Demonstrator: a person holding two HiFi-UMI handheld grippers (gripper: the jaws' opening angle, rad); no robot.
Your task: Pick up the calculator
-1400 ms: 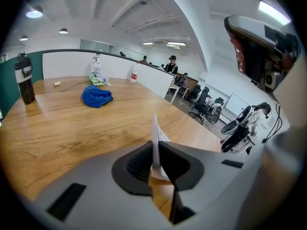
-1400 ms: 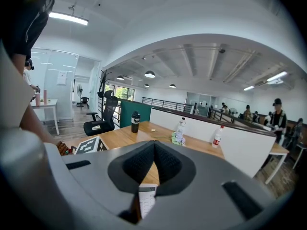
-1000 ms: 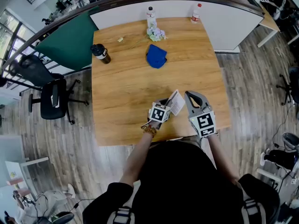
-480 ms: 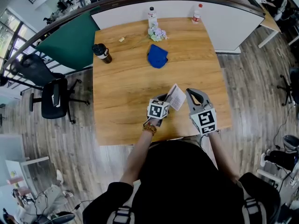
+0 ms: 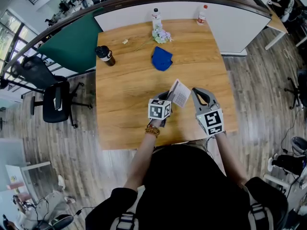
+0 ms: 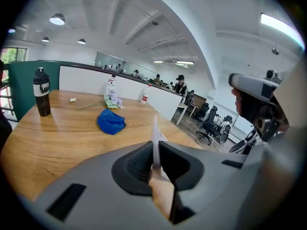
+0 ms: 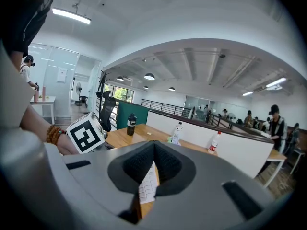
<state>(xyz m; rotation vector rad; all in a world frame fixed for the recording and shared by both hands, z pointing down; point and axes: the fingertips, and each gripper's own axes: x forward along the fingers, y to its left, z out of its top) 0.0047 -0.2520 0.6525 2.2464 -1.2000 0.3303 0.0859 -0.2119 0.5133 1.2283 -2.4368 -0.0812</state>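
Observation:
The calculator [image 5: 180, 92] is a thin white slab with grey keys, held tilted above the wooden table [image 5: 124, 95]. My left gripper [image 5: 168, 96] is shut on its near edge. In the left gripper view the calculator [image 6: 155, 135] stands edge-on between the pads of that gripper [image 6: 155, 163]. My right gripper [image 5: 197, 90] hovers just right of the calculator, apart from it, its jaws together and nothing in them. In the right gripper view the keys of the calculator [image 7: 148, 186] show beyond the closed jaws of the right gripper [image 7: 154, 150].
A blue cloth [image 5: 161, 57] lies at the table's middle back. A black bottle [image 5: 104, 54] stands at the left rear, with a clear bottle [image 5: 155, 17], a small bunch of flowers [image 5: 160, 34] and a red-capped bottle [image 5: 201, 14] along the far edge. A black office chair [image 5: 55, 99] stands left of the table.
My left gripper has risen with the calculator, lifting it off the table and a little farther from me. The right gripper has stayed where it was.

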